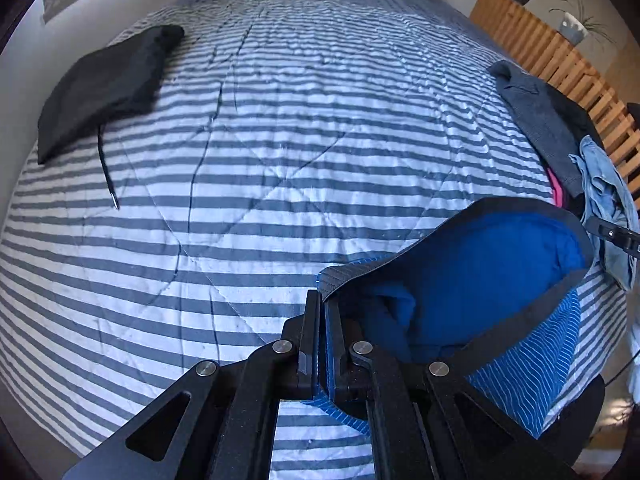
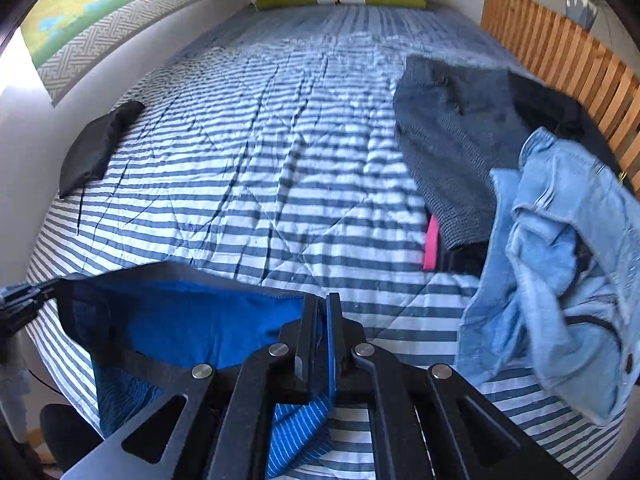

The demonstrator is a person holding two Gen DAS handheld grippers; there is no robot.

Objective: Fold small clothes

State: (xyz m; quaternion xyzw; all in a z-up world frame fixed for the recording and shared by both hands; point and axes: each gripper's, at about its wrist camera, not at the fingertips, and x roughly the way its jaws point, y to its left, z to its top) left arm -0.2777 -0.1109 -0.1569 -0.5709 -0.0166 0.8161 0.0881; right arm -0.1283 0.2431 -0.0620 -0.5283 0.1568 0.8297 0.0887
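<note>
Blue striped shorts (image 1: 516,292) stretched over the striped bedspread (image 1: 280,160).
Left gripper (image 1: 323,340) and right gripper (image 2: 320,340) each pinch the waistband.

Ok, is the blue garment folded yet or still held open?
Held open: the left gripper and right gripper each pinch its waistband, the blue garment stretched between them.

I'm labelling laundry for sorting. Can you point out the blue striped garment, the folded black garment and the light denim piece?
blue striped garment (image 1: 500,264): left wrist view, blue inner fabric.
folded black garment (image 1: 100,88): left wrist view, its top face.
light denim piece (image 2: 560,280): right wrist view, crumpled middle.
</note>
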